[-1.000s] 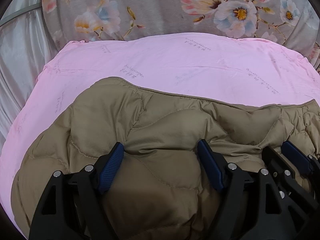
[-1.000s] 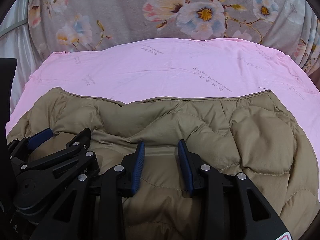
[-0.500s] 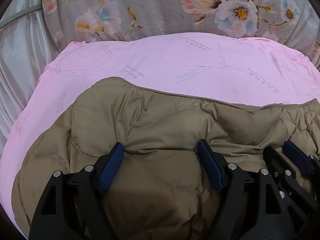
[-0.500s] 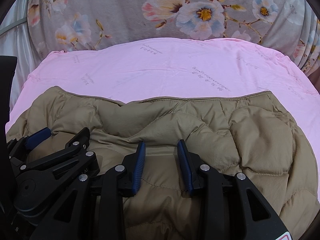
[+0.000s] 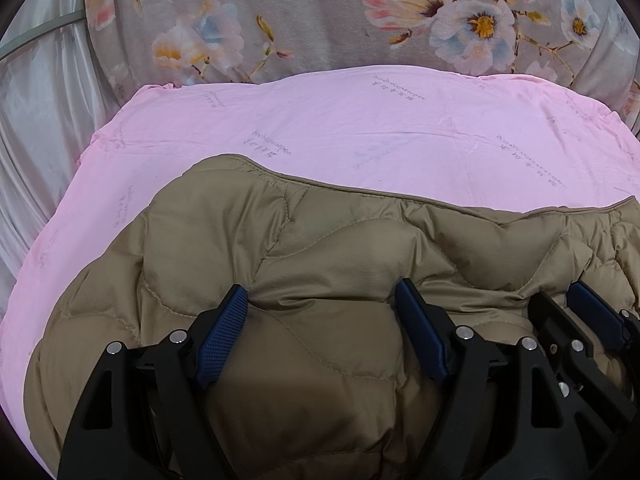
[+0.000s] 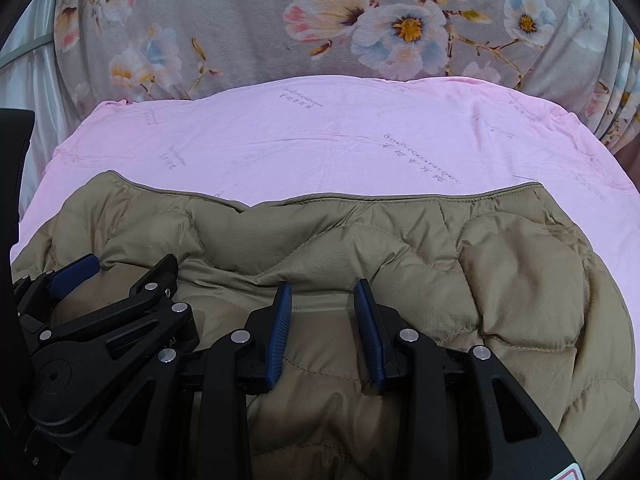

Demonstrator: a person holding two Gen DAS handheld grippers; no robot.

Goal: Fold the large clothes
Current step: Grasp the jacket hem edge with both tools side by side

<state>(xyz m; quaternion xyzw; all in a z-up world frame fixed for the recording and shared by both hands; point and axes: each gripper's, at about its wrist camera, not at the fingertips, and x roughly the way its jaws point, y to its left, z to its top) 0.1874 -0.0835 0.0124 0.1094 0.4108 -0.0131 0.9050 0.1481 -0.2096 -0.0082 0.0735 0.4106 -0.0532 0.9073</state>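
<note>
A: L gripper (image 5: 322,300)?
B: Wide open, fingers straddling a puffy fold of the tan quilted jacket (image 5: 320,240), tips pressing in, not pinching.
A: R gripper (image 6: 322,294)?
B: Partly open, narrower gap, jacket fabric between the pads; can't tell if it's held. Sits just beside L.
A: Jacket where?
B: Flat on pink sheet (image 5: 360,120). Floral fabric (image 5: 320,12) behind.

The left tongs (image 5: 322,300) stood wide open over the brown quilted jacket (image 5: 320,240) (its fabric bulging between them), on the pink sheet (image 5: 360,120).
</note>
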